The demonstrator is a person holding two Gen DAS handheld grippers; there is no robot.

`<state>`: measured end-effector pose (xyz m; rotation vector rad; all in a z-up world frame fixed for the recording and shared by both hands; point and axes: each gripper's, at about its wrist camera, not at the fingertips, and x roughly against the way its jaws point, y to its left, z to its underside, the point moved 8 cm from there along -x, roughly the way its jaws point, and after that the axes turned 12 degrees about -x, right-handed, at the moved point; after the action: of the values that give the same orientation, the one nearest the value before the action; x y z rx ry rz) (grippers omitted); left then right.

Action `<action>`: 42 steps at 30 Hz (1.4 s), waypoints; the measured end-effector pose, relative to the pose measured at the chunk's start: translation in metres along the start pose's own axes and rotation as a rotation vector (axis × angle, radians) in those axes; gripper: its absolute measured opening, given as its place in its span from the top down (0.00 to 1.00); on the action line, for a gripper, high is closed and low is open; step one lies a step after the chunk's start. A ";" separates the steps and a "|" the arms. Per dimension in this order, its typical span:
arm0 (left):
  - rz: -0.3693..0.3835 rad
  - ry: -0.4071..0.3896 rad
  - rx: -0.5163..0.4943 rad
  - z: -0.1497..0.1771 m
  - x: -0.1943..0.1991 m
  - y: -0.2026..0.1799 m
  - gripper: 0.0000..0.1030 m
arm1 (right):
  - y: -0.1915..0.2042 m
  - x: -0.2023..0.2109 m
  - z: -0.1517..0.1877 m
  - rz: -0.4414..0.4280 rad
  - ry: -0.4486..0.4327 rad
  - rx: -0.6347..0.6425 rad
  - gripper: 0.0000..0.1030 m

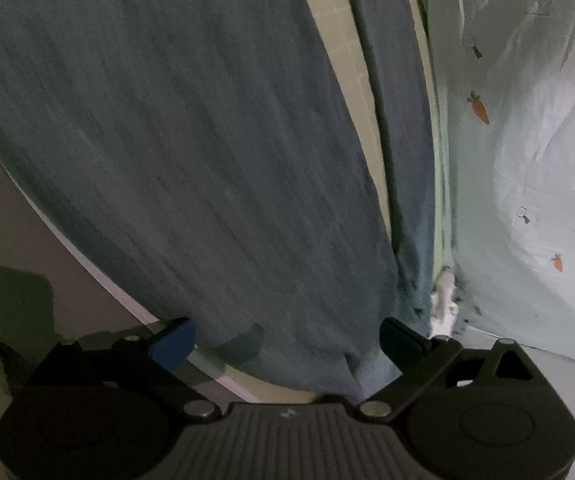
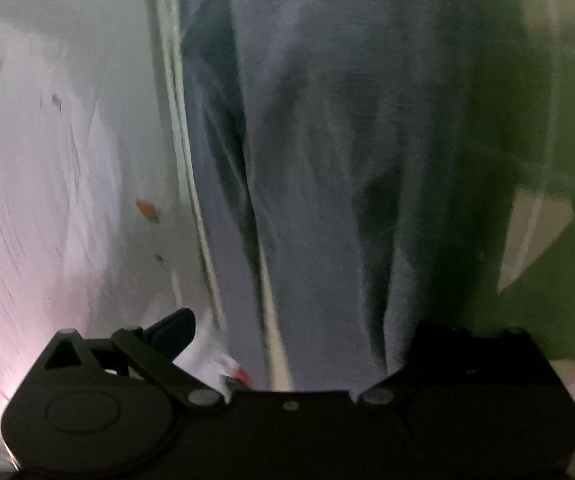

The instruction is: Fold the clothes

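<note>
The left gripper (image 1: pixel 287 340) has its jaws spread wide, with the blue garment (image 1: pixel 191 152) lying between them across the mat (image 1: pixel 351 60). Just right of it lies a pale carrot-print shirt (image 1: pixel 527 160). The right gripper (image 2: pixel 299 332) also stands open over the blurred blue cloth.

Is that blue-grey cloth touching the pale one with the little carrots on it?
Cannot tell. In the left wrist view the blue-grey cloth runs right alongside the carrot-print garment, but a pale green edge sits between them, and the blur hides any actual contact.
</note>
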<state>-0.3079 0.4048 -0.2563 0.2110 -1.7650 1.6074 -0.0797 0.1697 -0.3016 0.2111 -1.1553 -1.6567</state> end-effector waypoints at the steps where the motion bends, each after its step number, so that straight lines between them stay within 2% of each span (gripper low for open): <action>1: 0.012 0.009 0.004 0.001 -0.003 -0.001 0.05 | 0.000 -0.001 -0.001 -0.015 -0.001 -0.034 0.00; 11: 0.065 0.098 0.035 0.012 -0.050 -0.017 0.05 | 0.005 -0.010 0.000 -0.038 0.045 -0.090 0.00; 17: 0.057 0.060 0.081 0.015 -0.065 -0.019 0.05 | 0.008 -0.006 -0.007 -0.011 0.093 -0.086 0.00; 22: 0.034 -0.050 0.125 0.011 -0.066 -0.020 0.06 | 0.013 -0.010 -0.014 0.023 0.137 -0.076 0.00; 28: -0.053 -0.237 0.151 0.001 -0.054 -0.020 0.14 | 0.029 -0.001 -0.043 0.042 0.137 -0.069 0.00; 30: -0.091 -0.311 0.156 -0.005 -0.047 -0.019 0.18 | 0.027 0.016 -0.057 0.046 0.124 -0.063 0.00; 34: -0.249 -0.442 0.101 -0.020 -0.027 -0.016 0.19 | 0.037 0.041 -0.090 0.031 0.064 -0.071 0.00; 37: -0.369 -0.532 0.065 -0.030 -0.011 -0.014 0.19 | 0.046 0.066 -0.118 0.004 -0.017 -0.071 0.00; 39: -0.422 -0.576 0.060 -0.037 -0.001 -0.010 0.19 | 0.053 0.087 -0.138 -0.005 -0.094 -0.047 0.00; 42: -0.441 -0.640 0.099 -0.049 0.015 0.000 0.19 | 0.066 0.111 -0.169 -0.029 -0.206 -0.016 0.00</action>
<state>-0.2996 0.4547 -0.2498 1.1840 -1.9025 1.3773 0.0221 -0.0170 -0.2950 0.0477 -1.2964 -1.7439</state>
